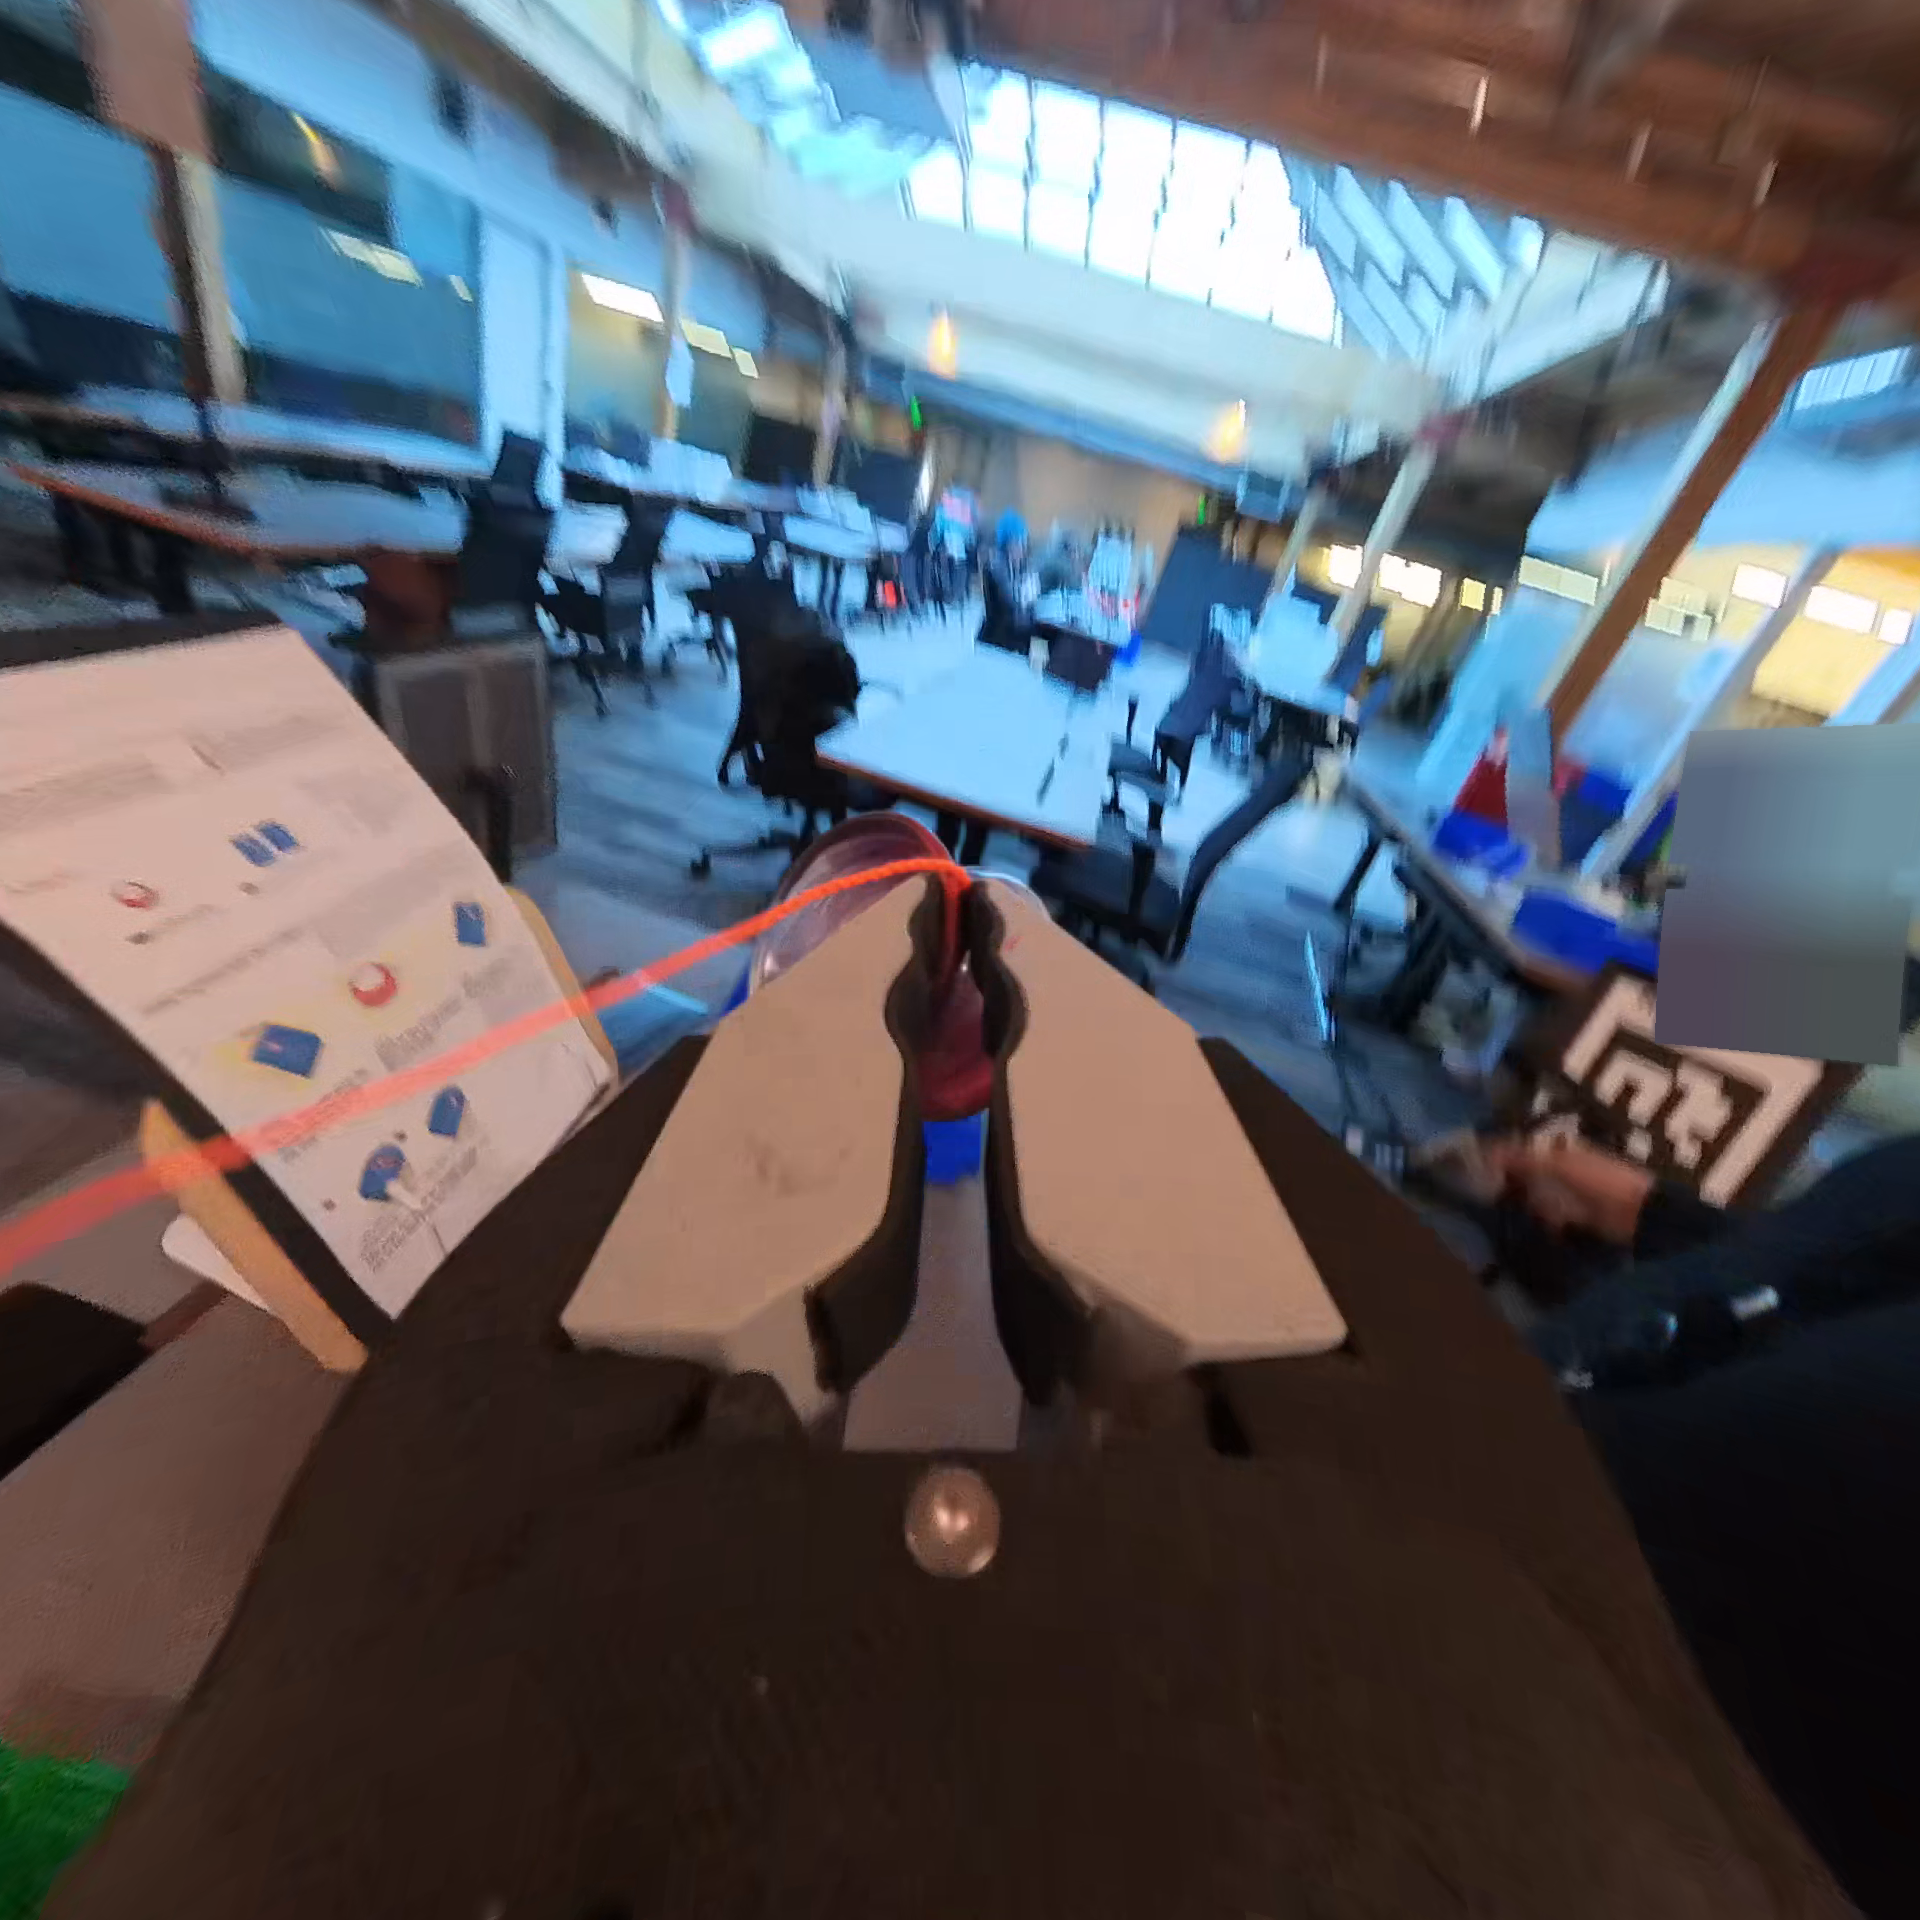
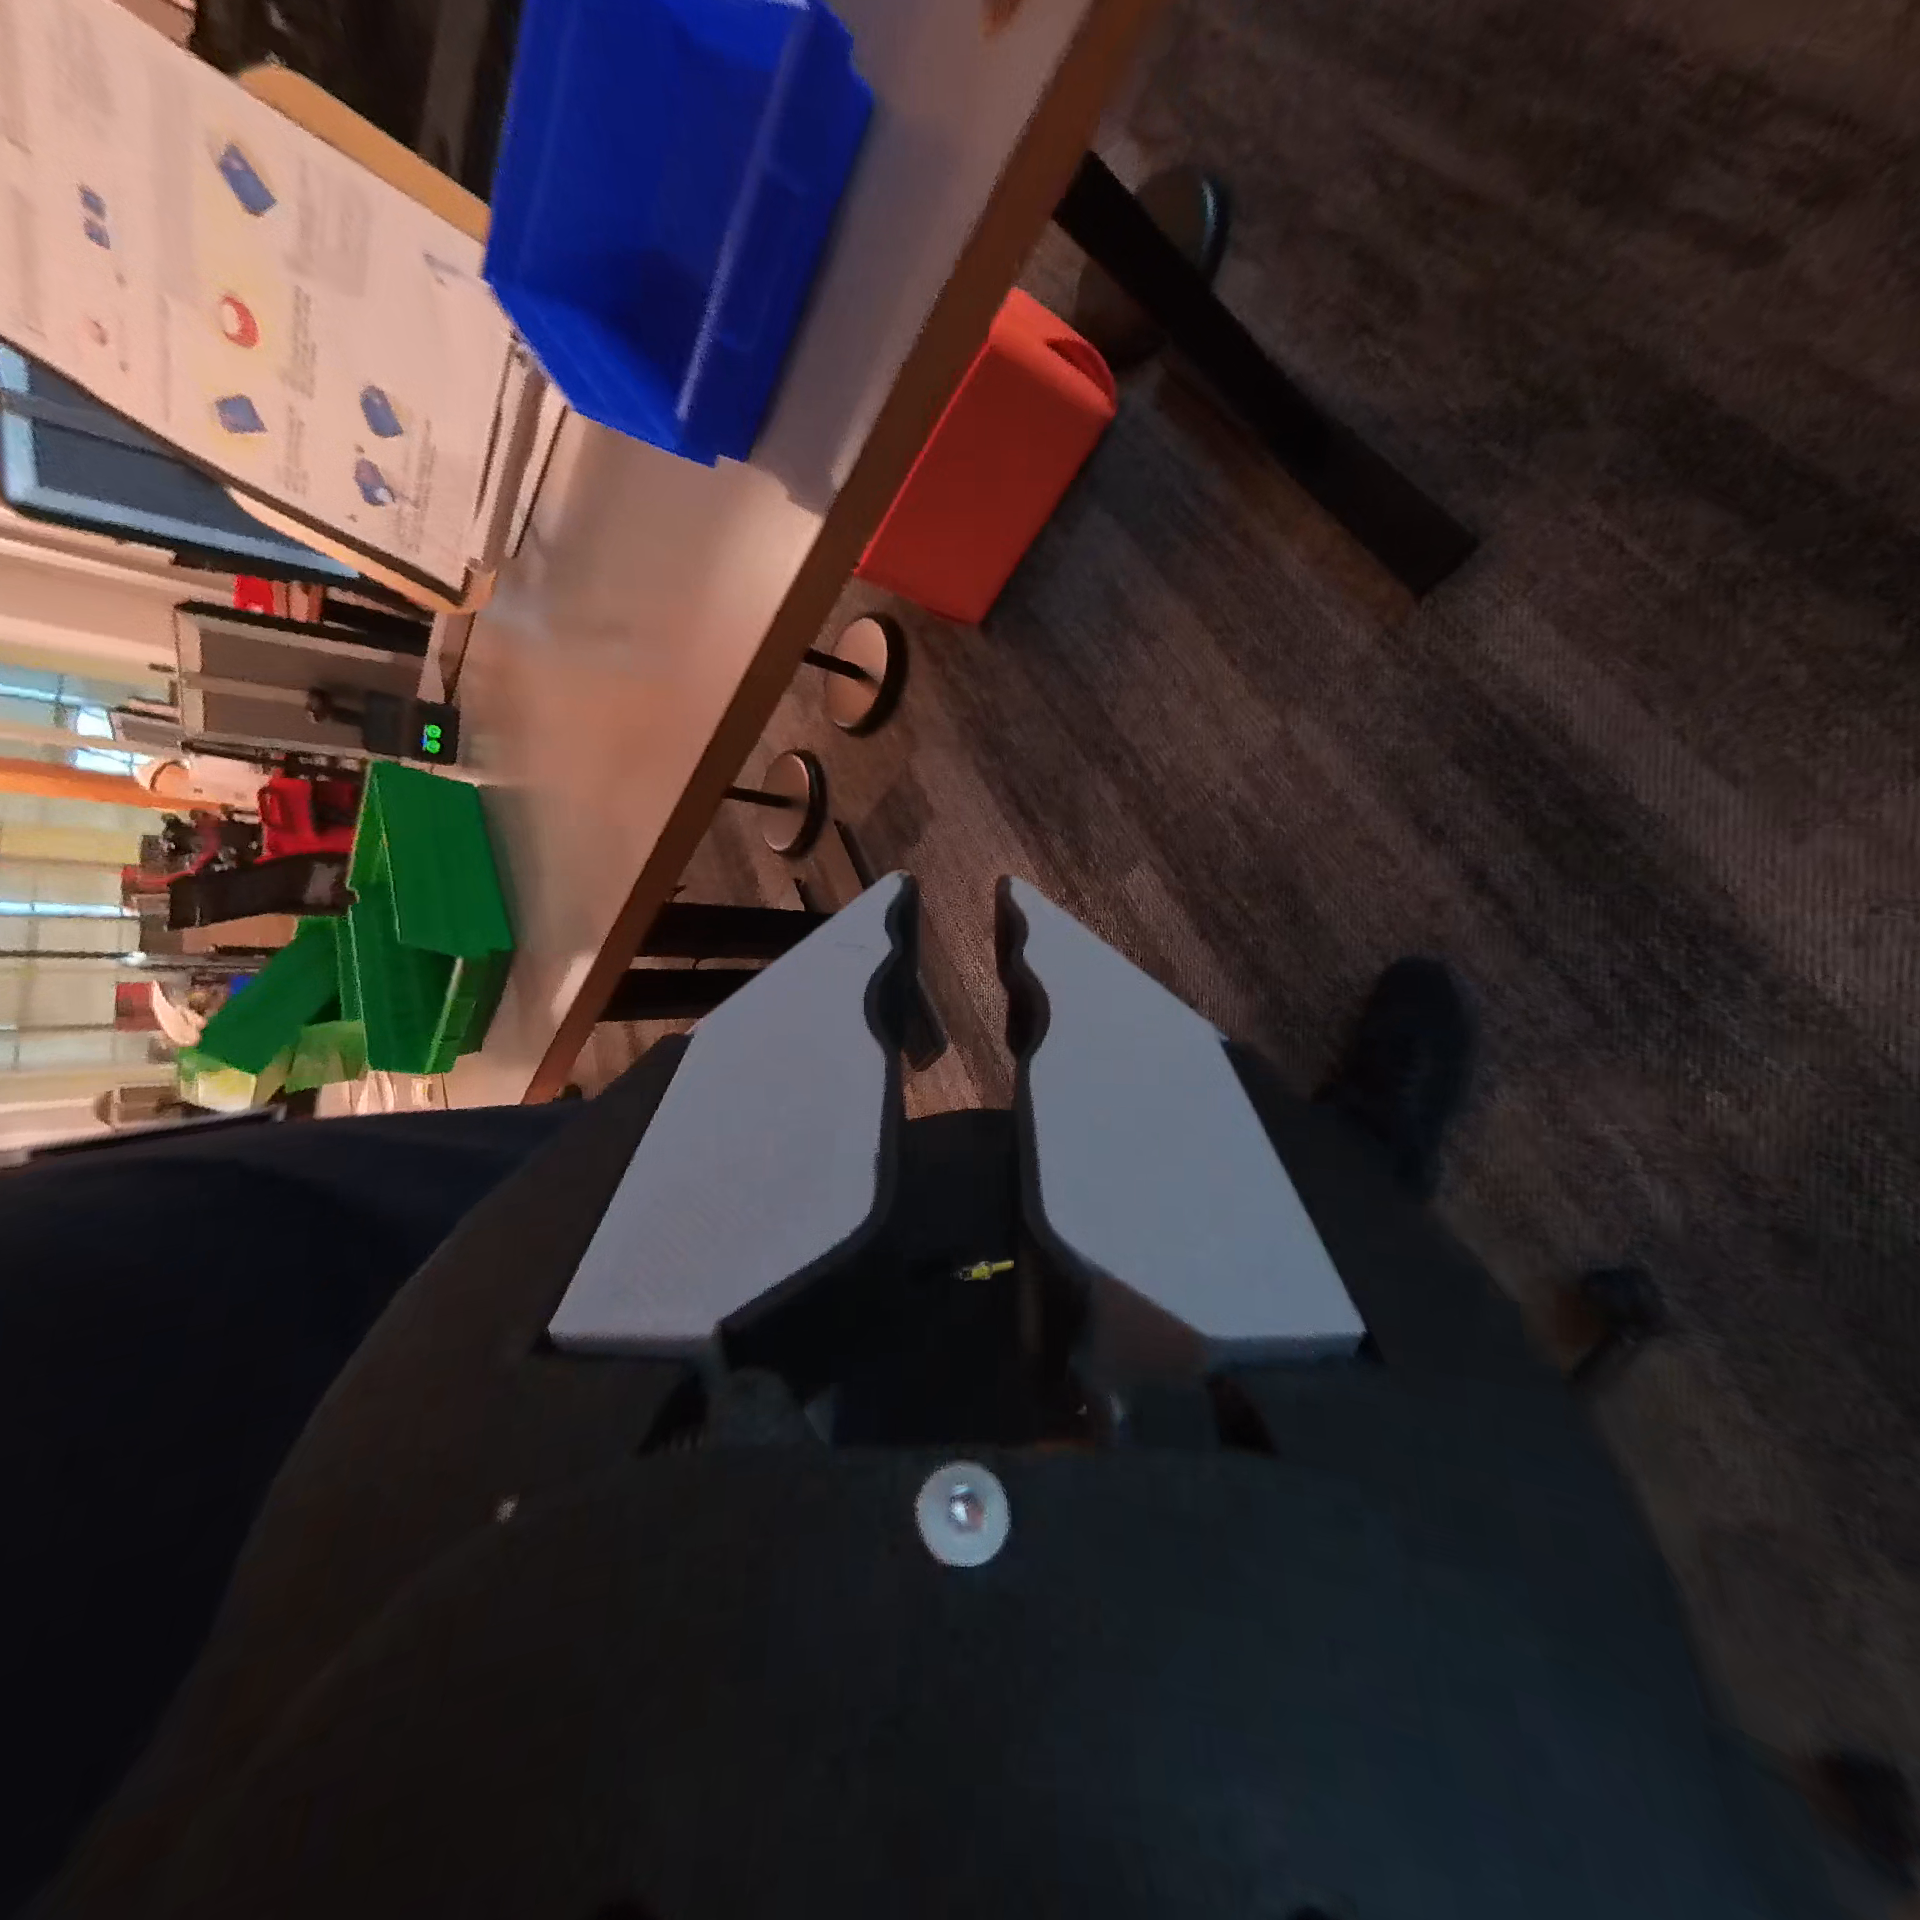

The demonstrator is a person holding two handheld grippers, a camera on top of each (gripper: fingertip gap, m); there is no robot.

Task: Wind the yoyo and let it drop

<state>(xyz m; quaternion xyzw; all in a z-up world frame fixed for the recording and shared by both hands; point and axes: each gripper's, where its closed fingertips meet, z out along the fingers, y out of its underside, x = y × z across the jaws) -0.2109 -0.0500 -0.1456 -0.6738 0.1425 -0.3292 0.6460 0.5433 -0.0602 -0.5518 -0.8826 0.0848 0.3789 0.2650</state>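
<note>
In the left wrist view my left gripper [image 1: 951, 904] is shut on the translucent red yoyo [image 1: 862, 862]. A dark red part of it sits pinched between the pads, and its rims show on both sides of the fingertips. The orange string [image 1: 582, 1003] leaves the slit at the tips, crosses the left finger and runs off blurred to the lower left. The gripper is raised and faces a large room. In the right wrist view my right gripper [image 2: 956, 904] is open and empty, with carpet showing between its fingers [image 2: 1049, 956]. It points down beside the table edge [image 2: 831, 540].
A printed instruction sheet [image 1: 260, 935] stands at the left and also shows in the right wrist view [image 2: 239, 312]. A blue bin [image 2: 675, 218] and a green bin [image 2: 416, 925] sit on the table. An orange box [image 2: 987, 457] stands on the floor. A person's hand [image 1: 1558, 1184] is at the right. Across from one pair of fingers to the other is roughly 85 cm.
</note>
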